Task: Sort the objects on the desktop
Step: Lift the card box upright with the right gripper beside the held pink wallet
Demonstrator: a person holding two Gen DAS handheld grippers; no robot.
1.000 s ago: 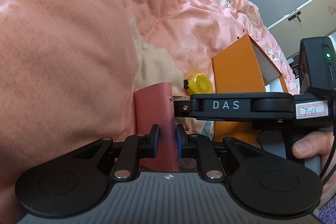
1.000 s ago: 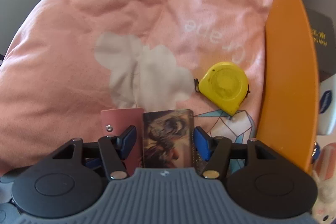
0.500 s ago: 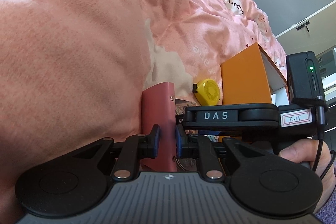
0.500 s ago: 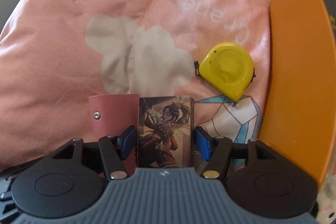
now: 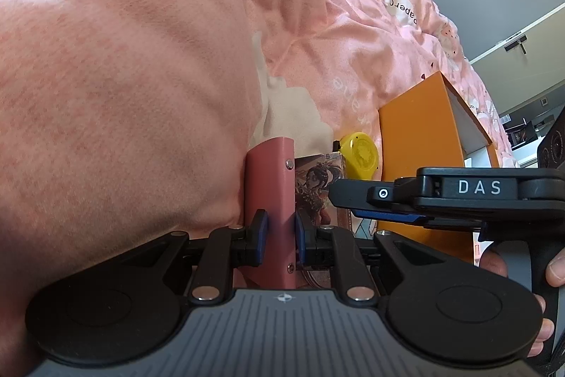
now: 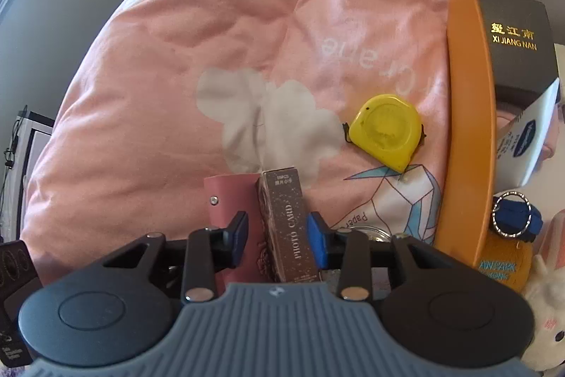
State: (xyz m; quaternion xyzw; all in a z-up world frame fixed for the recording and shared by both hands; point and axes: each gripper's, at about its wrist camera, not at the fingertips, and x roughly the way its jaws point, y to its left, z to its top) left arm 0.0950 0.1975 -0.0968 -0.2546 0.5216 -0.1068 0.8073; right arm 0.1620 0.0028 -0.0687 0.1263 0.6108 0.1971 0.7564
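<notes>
My left gripper (image 5: 279, 237) pinches the pink card holder (image 5: 270, 200), pads pressed on both its faces, holder standing upright against the pink quilt (image 5: 123, 76). My right gripper (image 6: 277, 237) has the photo card box (image 6: 287, 225) between its fingers, narrow "PHOTO CARD" side facing the camera; its jaws have just been closing in. The blue right pad sits at the box edge, while the left pad is over the pink holder with a gap to the box, so I can't tell if it's really clamped. The box stands just right of the holder, touching or nearly so. In the left view the right gripper comes in from the right beside the box. A yellow tape measure (image 6: 386, 133) lies on the quilt farther out, near the orange storage box (image 6: 466, 115), not touching it. Inside that box: a dark box marked XI JIANG NAN (image 6: 517, 48) and a blue keyring (image 6: 513, 216).
</notes>
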